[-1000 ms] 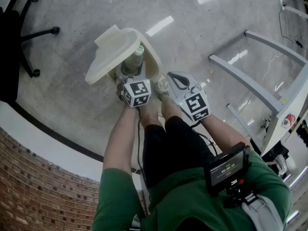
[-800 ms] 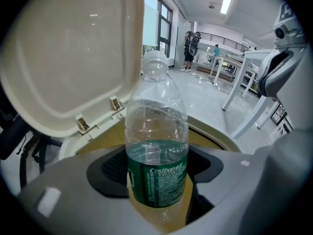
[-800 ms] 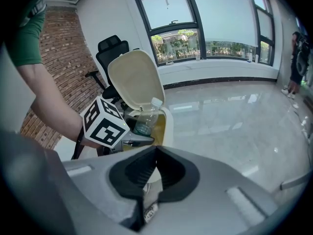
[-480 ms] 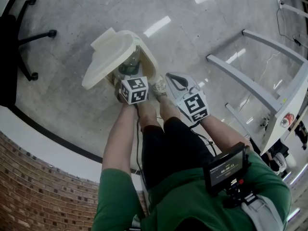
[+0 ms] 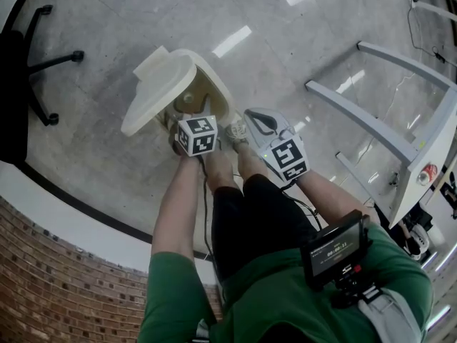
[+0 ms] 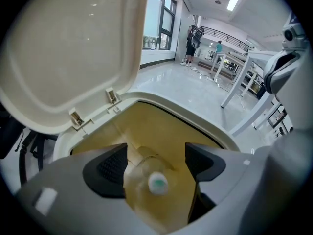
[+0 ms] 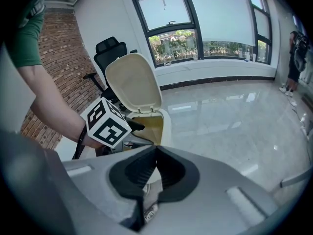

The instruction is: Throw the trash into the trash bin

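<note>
Over the open trash bin [image 5: 218, 86], your left gripper [image 6: 156, 154] has its jaws opening. The plastic bottle [image 6: 150, 181] shows blurred between them, cap toward you, low inside the bin's yellow interior, with neither pad gripping it. The lid [image 5: 153, 91] stands tilted back. Your right gripper [image 7: 155, 152], beside the bin, has its jaws closed together on nothing.

Matt plastic trash bin [image 6: 186, 112], glossy polished floor [image 5: 285, 41], rough brick wall [image 5: 57, 277], clear plastic bottle [image 6: 151, 180]
</note>
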